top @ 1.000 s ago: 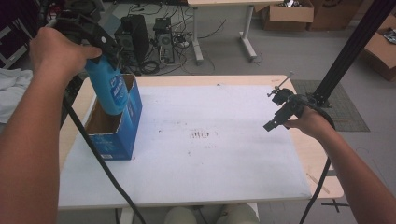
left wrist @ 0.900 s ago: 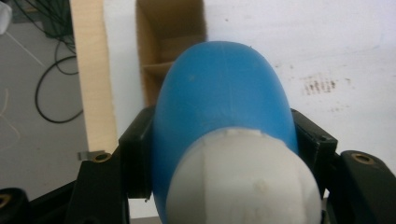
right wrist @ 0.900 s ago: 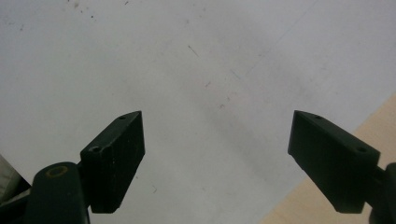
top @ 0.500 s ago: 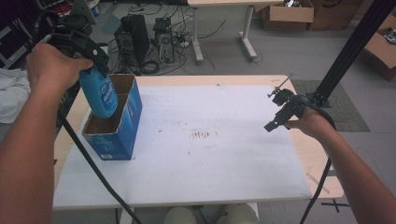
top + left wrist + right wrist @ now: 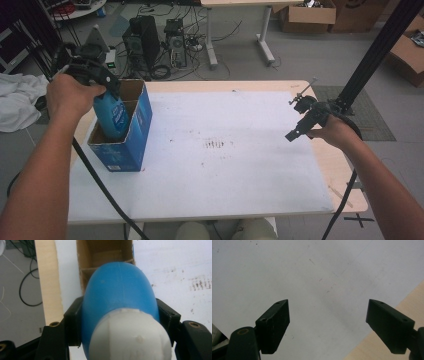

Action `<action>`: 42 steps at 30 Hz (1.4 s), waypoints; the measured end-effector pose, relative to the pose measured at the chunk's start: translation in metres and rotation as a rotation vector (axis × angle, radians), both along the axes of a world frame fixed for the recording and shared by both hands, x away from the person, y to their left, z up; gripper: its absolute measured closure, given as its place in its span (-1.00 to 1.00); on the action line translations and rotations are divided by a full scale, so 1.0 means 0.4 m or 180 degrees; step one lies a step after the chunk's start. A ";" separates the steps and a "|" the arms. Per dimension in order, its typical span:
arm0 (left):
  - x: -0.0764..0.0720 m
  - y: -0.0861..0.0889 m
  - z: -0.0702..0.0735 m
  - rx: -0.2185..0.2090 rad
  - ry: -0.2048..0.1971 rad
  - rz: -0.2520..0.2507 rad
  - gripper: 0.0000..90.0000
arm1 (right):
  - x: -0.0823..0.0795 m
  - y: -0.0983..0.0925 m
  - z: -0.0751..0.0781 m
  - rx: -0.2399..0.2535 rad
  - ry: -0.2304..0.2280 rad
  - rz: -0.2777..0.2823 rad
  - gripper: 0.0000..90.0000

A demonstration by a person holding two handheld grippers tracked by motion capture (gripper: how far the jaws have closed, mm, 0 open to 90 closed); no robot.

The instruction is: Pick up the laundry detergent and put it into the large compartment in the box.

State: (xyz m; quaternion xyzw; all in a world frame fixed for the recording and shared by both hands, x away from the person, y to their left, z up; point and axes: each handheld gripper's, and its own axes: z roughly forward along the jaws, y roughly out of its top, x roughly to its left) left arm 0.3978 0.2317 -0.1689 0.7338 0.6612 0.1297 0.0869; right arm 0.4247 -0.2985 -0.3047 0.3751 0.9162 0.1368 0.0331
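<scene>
Lowered since the earlier frames, the left tool (image 5: 102, 92) now stands clenched on the blue bottle (image 5: 112, 117), its jaws pressing both flanks just below the white cap (image 5: 130, 336), and the bottle's base, previously above the blue cardboard box (image 5: 131, 142), now sits partly inside the box's near compartment at the left edge of the tabletop (image 5: 240, 175). Insertion is judged well advanced but incomplete: the bottle remains to be seated fully and released. At the tabletop's right side, the right tool (image 5: 299, 127) hangs with jaws spread and empty, unchanged in position.
</scene>
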 end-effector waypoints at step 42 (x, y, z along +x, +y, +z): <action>0.024 0.026 -0.281 -0.0041 0.0247 0.0014 -0.15 | -0.007 -0.030 -0.028 -0.0094 0.0081 -0.0041 -0.59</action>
